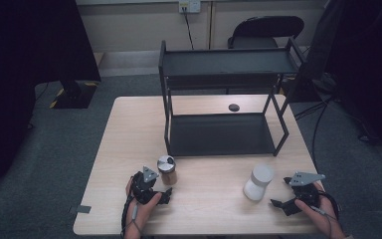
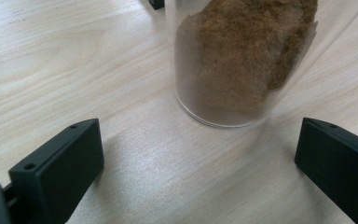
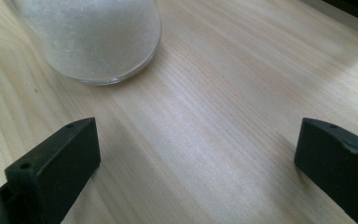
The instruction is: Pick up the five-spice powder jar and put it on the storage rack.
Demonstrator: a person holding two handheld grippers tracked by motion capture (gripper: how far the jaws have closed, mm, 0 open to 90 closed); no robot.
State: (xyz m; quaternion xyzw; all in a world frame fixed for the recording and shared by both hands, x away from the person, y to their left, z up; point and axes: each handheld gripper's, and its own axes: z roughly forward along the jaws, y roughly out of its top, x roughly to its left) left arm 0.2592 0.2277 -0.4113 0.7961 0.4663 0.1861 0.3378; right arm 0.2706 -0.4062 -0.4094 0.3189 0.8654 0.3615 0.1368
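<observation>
A clear jar of brown powder (image 1: 167,170) with a silver lid stands on the wooden table (image 1: 204,209), left of the middle. My left gripper (image 1: 160,191) sits just in front of it, open. In the left gripper view the jar (image 2: 242,60) stands a little beyond the wide-spread jaws of that gripper (image 2: 198,135), not touching them. A jar of white powder (image 1: 257,182) with a white lid stands to the right. My right gripper (image 1: 281,193) is beside it, open and holding nothing. In the right gripper view the white jar (image 3: 93,37) lies ahead and to the left of my right gripper (image 3: 196,135).
A black two-tier metal rack (image 1: 224,132) stands on the far half of the table, both shelves bare. A small black round object (image 1: 234,107) lies behind it. A black chair (image 1: 263,30) is beyond the table.
</observation>
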